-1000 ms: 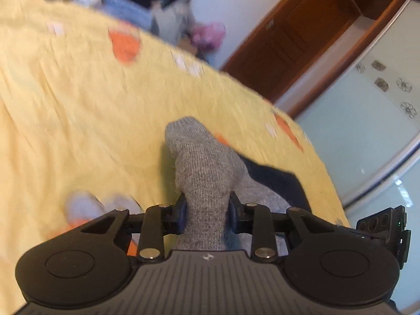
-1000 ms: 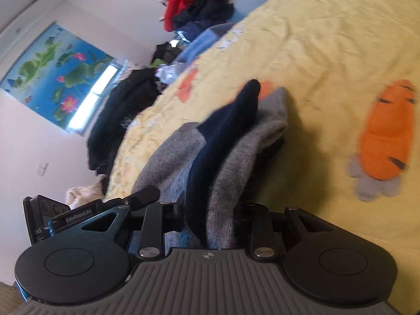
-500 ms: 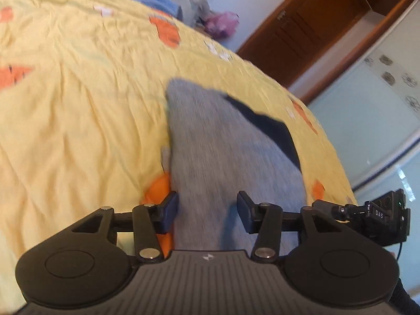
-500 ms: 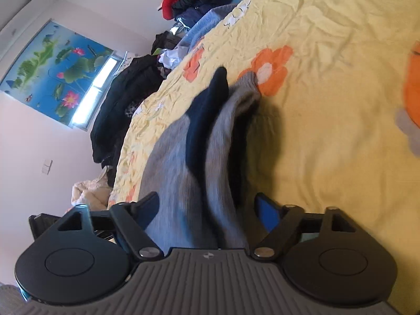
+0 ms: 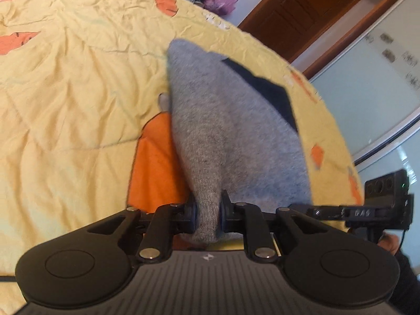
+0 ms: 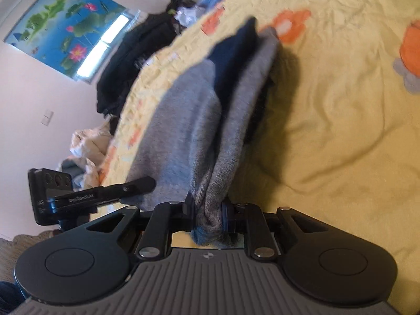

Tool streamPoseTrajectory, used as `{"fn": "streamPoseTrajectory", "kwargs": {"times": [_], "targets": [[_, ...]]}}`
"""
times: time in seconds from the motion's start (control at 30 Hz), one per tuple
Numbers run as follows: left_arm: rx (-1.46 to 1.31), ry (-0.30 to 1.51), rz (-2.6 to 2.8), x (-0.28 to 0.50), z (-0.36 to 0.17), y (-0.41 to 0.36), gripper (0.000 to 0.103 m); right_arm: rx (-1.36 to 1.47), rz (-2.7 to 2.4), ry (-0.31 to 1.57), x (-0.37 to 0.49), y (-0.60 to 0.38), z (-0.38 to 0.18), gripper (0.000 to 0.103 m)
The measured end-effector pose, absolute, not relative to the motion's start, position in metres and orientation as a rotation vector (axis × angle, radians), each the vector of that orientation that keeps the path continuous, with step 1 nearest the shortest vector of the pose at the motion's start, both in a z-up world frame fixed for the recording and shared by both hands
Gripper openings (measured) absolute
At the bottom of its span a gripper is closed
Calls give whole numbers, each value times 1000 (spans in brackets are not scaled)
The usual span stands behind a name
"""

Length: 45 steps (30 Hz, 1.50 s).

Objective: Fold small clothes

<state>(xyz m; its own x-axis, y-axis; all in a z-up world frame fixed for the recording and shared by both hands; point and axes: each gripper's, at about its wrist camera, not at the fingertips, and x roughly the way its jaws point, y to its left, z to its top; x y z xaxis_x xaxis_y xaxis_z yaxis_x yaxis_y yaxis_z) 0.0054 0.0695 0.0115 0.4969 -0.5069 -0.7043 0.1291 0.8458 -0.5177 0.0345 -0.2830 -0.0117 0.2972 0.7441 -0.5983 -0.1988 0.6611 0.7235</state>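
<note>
A small grey knit garment with a dark navy part lies on the yellow bedspread. My left gripper is shut on its near grey edge. In the right wrist view the same grey garment shows with its navy part folded on top. My right gripper is shut on a bunched grey edge of it. Each gripper shows at the side of the other's view.
The bedspread has orange carrot and flower prints. Piles of dark and coloured clothes lie along the far bed edge. A wooden door and glass wardrobe panels stand beyond the bed.
A second ago both grippers held the garment. Half a second ago both had opened. Now both have shut again on its near edge.
</note>
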Motion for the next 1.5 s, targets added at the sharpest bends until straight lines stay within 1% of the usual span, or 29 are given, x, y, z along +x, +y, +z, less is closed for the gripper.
{"fn": "streamPoseTrajectory", "kwargs": {"times": [0.03,0.07,0.1,0.13,0.17,0.2,0.23,0.27,0.3,0.33,0.37,0.43,0.6,0.67,0.73,0.77,0.83,0.93,0.97,1.03,1.1,1.2,1.27,1.33,1.4,1.5], "targets": [[-407,967,-381,2,15,69,21,638,677,1098,37,-287,-13,28],[-380,949,-362,-3,23,69,22,676,666,1097,37,-291,-12,38],[-337,915,-336,-9,34,68,24,680,646,1079,35,-295,-6,42],[-288,869,-311,-15,46,65,24,666,630,1026,32,-299,4,48],[-229,811,-288,-22,59,61,25,648,609,954,28,-303,16,51],[-169,757,-262,-27,70,54,33,623,584,893,26,-304,28,52],[-114,710,-232,-28,78,46,50,583,555,837,27,-303,41,56],[-57,666,-198,-28,84,34,72,536,525,776,29,-298,53,58],[-4,627,-181,-24,86,20,78,494,508,720,33,-290,64,60],[40,599,-180,-18,85,6,79,464,504,676,40,-283,72,67],[73,590,-184,-10,81,-8,79,446,509,652,49,-273,76,79],[135,606,-185,7,67,-34,78,429,543,655,78,-253,77,89],[210,654,-187,25,28,-61,78,277,527,749,144,-203,64,86],[208,646,-191,23,23,-59,78,179,448,852,168,-190,39,84],[193,653,-201,27,22,-56,78,40,445,773,163,-176,13,85],[191,657,-202,28,22,-56,78,-4,444,747,161,-173,9,88],[194,656,-207,28,22,-55,78,-3,442,749,160,-171,9,90],[195,650,-209,28,21,-53,78,23,445,762,163,-175,17,89],[193,649,-208,27,21,-54,78,45,430,760,162,-179,22,82],[193,644,-205,26,20,-54,78,108,398,754,156,-190,32,74],[197,639,-204,26,19,-55,78,166,410,715,145,-197,45,75],[193,640,-205,27,19,-56,78,163,451,684,130,-196,57,76],[193,641,-205,27,20,-57,78,116,443,714,133,-190,51,78],[191,641,-207,26,20,-58,78,105,410,785,143,-189,33,77],[191,638,-209,25,19,-58,78,134,436,765,146,-194,20,79],[200,624,-212,26,17,-58,78,121,455,766,152,-192,18,84]]}}
